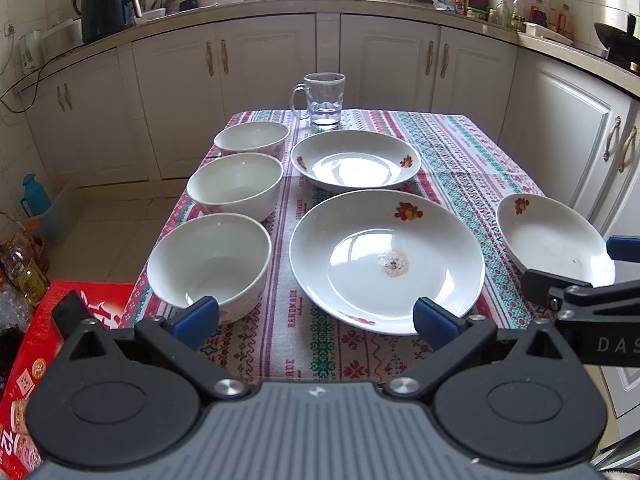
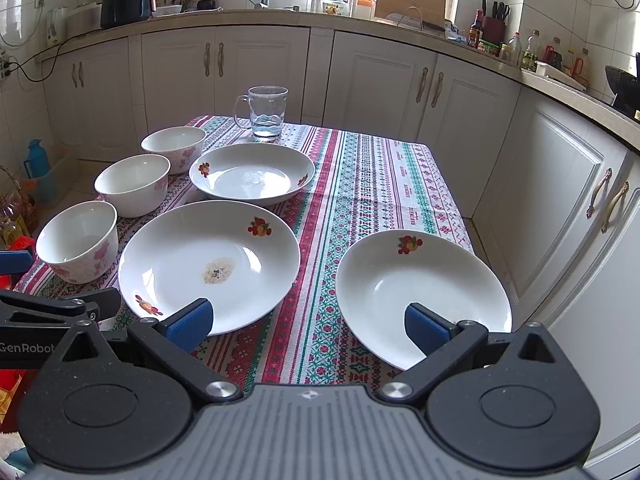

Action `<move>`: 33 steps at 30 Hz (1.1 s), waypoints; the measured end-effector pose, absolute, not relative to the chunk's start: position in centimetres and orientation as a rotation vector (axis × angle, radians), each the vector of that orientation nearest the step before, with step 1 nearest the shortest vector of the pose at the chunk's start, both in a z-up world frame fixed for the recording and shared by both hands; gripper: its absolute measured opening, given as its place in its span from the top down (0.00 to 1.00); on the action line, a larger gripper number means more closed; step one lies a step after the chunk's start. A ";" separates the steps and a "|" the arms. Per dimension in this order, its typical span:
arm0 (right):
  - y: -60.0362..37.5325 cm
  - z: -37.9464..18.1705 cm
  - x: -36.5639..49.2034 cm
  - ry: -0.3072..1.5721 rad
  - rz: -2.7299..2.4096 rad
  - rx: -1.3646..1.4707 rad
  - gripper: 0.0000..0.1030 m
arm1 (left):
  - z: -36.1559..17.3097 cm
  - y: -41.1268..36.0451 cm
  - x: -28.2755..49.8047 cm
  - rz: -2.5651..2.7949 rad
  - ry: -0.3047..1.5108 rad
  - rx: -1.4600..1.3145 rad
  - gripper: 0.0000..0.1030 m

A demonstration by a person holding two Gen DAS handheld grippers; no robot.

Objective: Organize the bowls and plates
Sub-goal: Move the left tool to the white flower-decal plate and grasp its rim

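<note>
Both grippers wide apart, nothing clamped. Left gripper [image 1: 316,320] hovers at the near edge of the table [image 1: 460,148], blue pads either side of the gap btwn near bowl [image 1: 210,260] and big plate [image 1: 386,260]; left pad sits in front of the bowl's near rim, right pad in front of the plate's near rim, contact can't tell. Right gripper [image 2: 308,322] also at near edge, left pad over the big plate's near rim, right pad over the near rim of the right plate [image 2: 422,296], which sits alone at the table's right side, apart from the rest. Three bowls in a column on the left: near bowl, mid bowl [image 1: 236,186], far bowl [image 1: 252,138], all upright and empty, pink flower print on the outside. Far plate [image 1: 356,160] behind the big plate, just beside it. Big plate has a brownish smear in the center. Glass mug [image 1: 323,98] at the far edge w/ a little water. Patterned tablecloth [image 2: 360,200] covers the table.
</note>
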State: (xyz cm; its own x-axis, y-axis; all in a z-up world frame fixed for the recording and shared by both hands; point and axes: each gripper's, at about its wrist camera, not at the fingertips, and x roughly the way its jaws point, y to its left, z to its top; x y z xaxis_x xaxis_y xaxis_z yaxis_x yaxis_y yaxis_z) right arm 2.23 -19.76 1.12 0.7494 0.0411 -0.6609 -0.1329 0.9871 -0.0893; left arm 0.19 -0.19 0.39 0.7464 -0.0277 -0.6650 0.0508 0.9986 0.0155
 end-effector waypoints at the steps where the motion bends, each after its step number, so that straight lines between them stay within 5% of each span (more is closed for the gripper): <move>1: -19.8 1.2 2.2 0.714 0.095 -0.137 0.00 | 0.5 -0.2 0.3 -0.052 0.722 0.034 0.01; 20: -25.5 1.6 2.3 0.645 0.081 -0.213 0.00 | 3.1 -0.8 3.5 -0.181 0.620 0.056 0.01; 33: -31.4 -3.6 2.1 0.761 0.055 -0.152 0.00 | 3.0 -4.4 6.4 -0.279 0.581 0.140 0.01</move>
